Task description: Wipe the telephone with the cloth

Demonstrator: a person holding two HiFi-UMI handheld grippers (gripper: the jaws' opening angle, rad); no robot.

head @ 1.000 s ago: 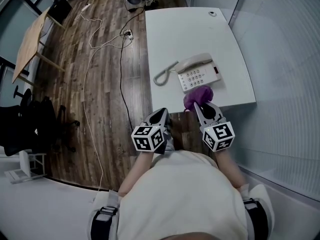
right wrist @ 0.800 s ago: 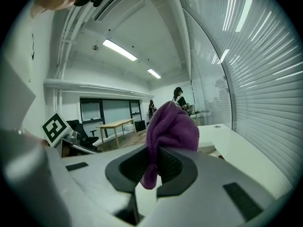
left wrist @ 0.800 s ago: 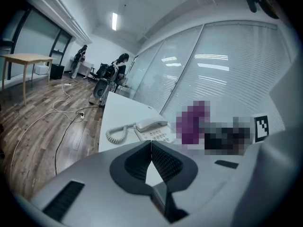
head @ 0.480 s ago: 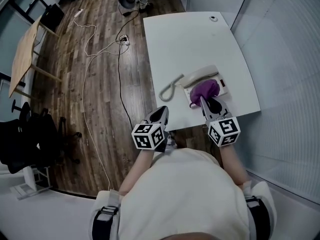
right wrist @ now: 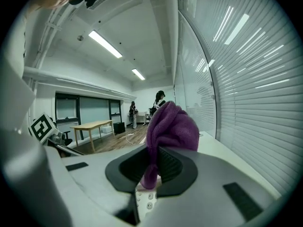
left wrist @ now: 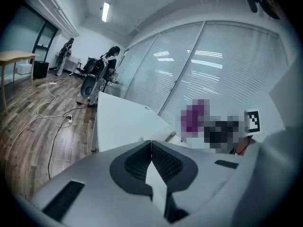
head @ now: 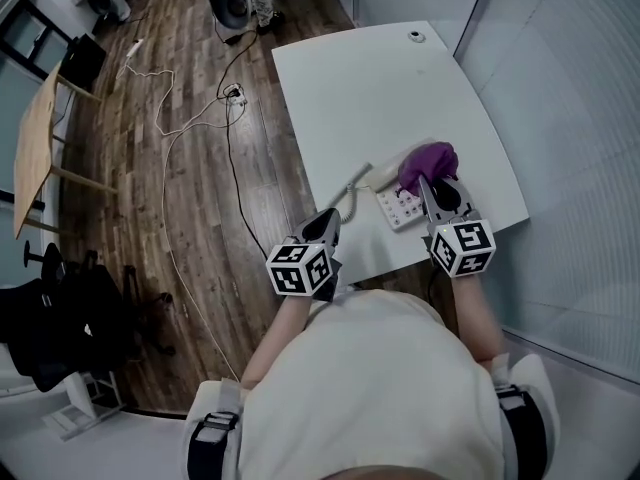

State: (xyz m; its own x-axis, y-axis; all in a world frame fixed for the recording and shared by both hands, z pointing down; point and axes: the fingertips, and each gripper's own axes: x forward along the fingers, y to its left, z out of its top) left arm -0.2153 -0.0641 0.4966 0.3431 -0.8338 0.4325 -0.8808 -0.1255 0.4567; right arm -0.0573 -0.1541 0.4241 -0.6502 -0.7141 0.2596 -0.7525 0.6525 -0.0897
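Observation:
A white desk telephone [head: 398, 203] with a coiled cord [head: 352, 184] lies near the front edge of the white table [head: 370, 88]. My right gripper [head: 428, 181] is shut on a purple cloth [head: 427, 160], which sits bunched on top of the phone's far end and hides the handset. In the right gripper view the purple cloth [right wrist: 169, 126] bulges out above the jaws, with phone keys [right wrist: 147, 200] showing just below them. My left gripper [head: 328, 220] hangs shut and empty off the table's front left edge; the left gripper view shows its jaws [left wrist: 151, 151] pressed together.
A small round fitting [head: 414, 36] sits at the table's far end. A glass wall with blinds [head: 560, 118] runs along the right. Cables [head: 190, 128] trail over the wooden floor at the left, near a wooden desk [head: 35, 148] and black chairs [head: 50, 318].
My right gripper has carried the purple cloth forward, from the phone's near edge over the keypad to its far end. The left gripper stays low and shut.

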